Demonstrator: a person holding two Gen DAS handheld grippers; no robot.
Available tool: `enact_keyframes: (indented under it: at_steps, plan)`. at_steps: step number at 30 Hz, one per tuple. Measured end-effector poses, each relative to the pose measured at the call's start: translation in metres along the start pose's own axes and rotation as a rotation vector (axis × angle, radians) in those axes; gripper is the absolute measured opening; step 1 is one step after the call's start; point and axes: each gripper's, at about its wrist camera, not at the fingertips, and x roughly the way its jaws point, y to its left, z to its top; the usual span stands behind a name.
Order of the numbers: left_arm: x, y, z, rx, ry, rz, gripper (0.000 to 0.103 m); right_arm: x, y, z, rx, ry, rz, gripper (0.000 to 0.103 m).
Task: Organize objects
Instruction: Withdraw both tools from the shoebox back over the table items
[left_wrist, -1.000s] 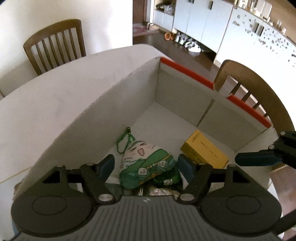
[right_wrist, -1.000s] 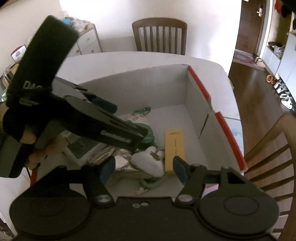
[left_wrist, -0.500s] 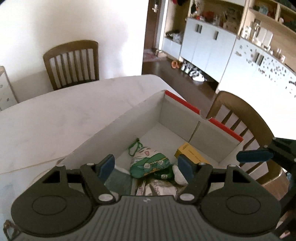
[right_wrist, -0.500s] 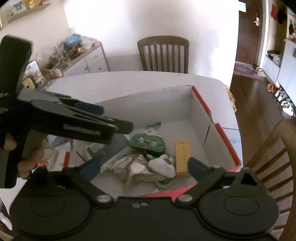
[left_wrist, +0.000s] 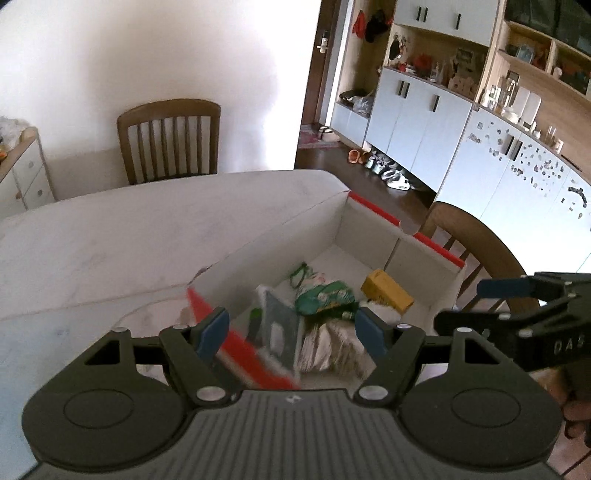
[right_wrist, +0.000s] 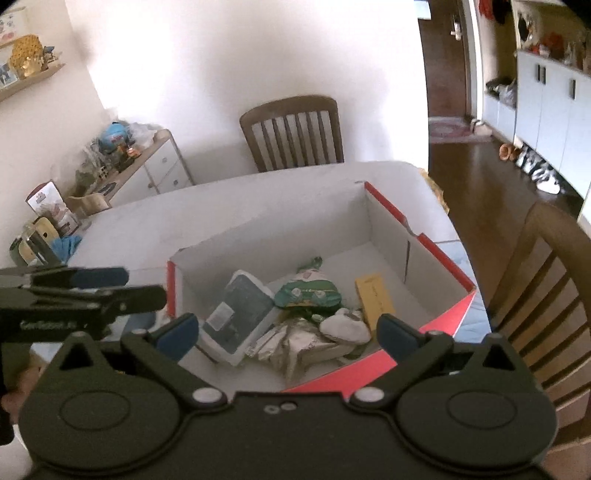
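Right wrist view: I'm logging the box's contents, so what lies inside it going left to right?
Grey-and-white packet → green pouch → yellow box, all inside the white cardboard box. The crumpled foil and white item overlap in front, so I left them out.

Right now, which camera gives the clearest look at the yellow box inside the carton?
The right wrist view: the yellow box lies flat with its whole top face showing. The left wrist view shows the same box smaller, blurred and partly hidden at its near end.

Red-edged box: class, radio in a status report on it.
Left gripper opening, empty; right gripper open, empty. Both above the box. Yellow carton, green pouch inside. Nothing blocking.
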Motion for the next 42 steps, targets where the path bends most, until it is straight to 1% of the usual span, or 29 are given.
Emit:
enact_keyframes:
  at_steps: [3, 6, 8, 10, 12, 14, 15, 18, 23, 28, 33, 34, 37, 42]
  plan:
    - [-0.016, 0.017, -0.013, -0.019, -0.007, 0.002, 0.083, -0.006, 0.019, -0.009, 0.013, -0.050, -0.020, 0.102]
    - [-0.031, 0.037, -0.027, -0.033, -0.015, 0.025, 0.085, -0.007, 0.039, -0.016, 0.003, -0.089, -0.004, 0.102]
    - [-0.040, 0.052, -0.036, -0.033, -0.019, 0.038, 0.087, -0.007, 0.053, -0.019, -0.018, -0.094, 0.022, 0.102]
    - [-0.047, 0.067, -0.047, -0.028, -0.017, 0.052, 0.097, -0.006, 0.069, -0.021, -0.036, -0.096, 0.024, 0.102]
    - [-0.052, 0.081, -0.057, -0.029, -0.017, 0.059, 0.101, -0.003, 0.083, -0.023, -0.047, -0.069, 0.018, 0.102]
    - [-0.056, 0.095, -0.067, -0.036, -0.013, 0.051, 0.101, 0.002, 0.098, -0.026, -0.075, -0.045, 0.037, 0.102]
    - [-0.059, 0.101, -0.072, -0.040, -0.012, 0.047, 0.103, 0.007, 0.107, -0.028, -0.098, -0.027, 0.036, 0.102]
    - [-0.064, 0.120, -0.088, -0.046, -0.019, 0.050, 0.103, 0.022, 0.129, -0.036, -0.140, 0.025, -0.003, 0.102]
    - [-0.069, 0.149, -0.113, -0.030, -0.008, 0.055, 0.103, 0.041, 0.160, -0.052, -0.147, 0.062, -0.003, 0.099]
    - [-0.064, 0.171, -0.134, -0.001, 0.014, 0.053, 0.103, 0.057, 0.187, -0.058, -0.177, 0.079, 0.012, 0.097]
    - [-0.051, 0.190, -0.151, -0.004, 0.054, 0.053, 0.103, 0.085, 0.208, -0.061, -0.191, 0.133, 0.021, 0.091]
    - [-0.047, 0.194, -0.155, -0.005, 0.061, 0.055, 0.103, 0.091, 0.213, -0.062, -0.201, 0.144, 0.020, 0.088]
    - [-0.039, 0.203, -0.163, -0.007, 0.077, 0.055, 0.103, 0.107, 0.227, -0.064, -0.217, 0.167, 0.041, 0.085]
    - [-0.026, 0.218, -0.171, -0.030, 0.109, 0.038, 0.103, 0.132, 0.245, -0.062, -0.223, 0.213, 0.110, 0.080]
